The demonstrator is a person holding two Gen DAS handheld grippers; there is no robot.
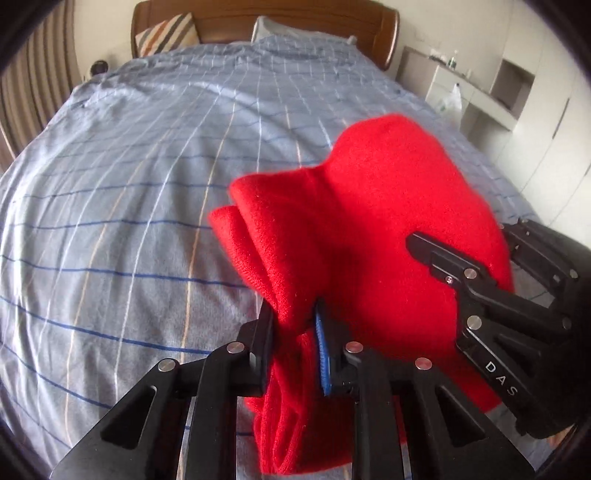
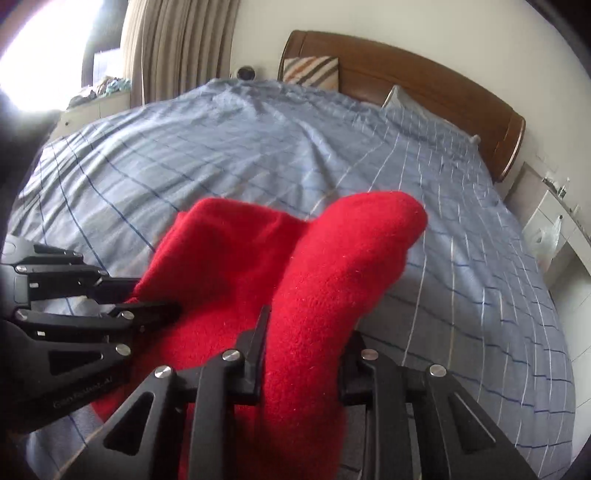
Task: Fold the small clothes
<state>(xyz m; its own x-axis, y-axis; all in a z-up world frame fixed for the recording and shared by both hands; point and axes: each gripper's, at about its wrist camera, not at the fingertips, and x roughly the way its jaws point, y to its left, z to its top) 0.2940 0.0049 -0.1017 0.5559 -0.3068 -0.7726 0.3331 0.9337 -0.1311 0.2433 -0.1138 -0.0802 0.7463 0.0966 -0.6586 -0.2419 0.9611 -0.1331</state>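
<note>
A red knitted garment (image 1: 373, 206) is held bunched up in the air above the bed. My left gripper (image 1: 295, 325) is shut on a fold of it near the bottom of the left wrist view. The right gripper (image 1: 480, 266) comes in from the right side there and grips the same garment. In the right wrist view the right gripper (image 2: 303, 339) is shut on a thick roll of the red garment (image 2: 332, 266), and the left gripper (image 2: 155, 310) holds the cloth at the left.
A bed with a blue plaid sheet (image 1: 147, 184) fills both views. A wooden headboard (image 1: 295, 18) and a striped pillow (image 1: 166, 33) are at the far end. White shelving (image 1: 498, 92) stands to the right, curtains (image 2: 177, 44) to the left.
</note>
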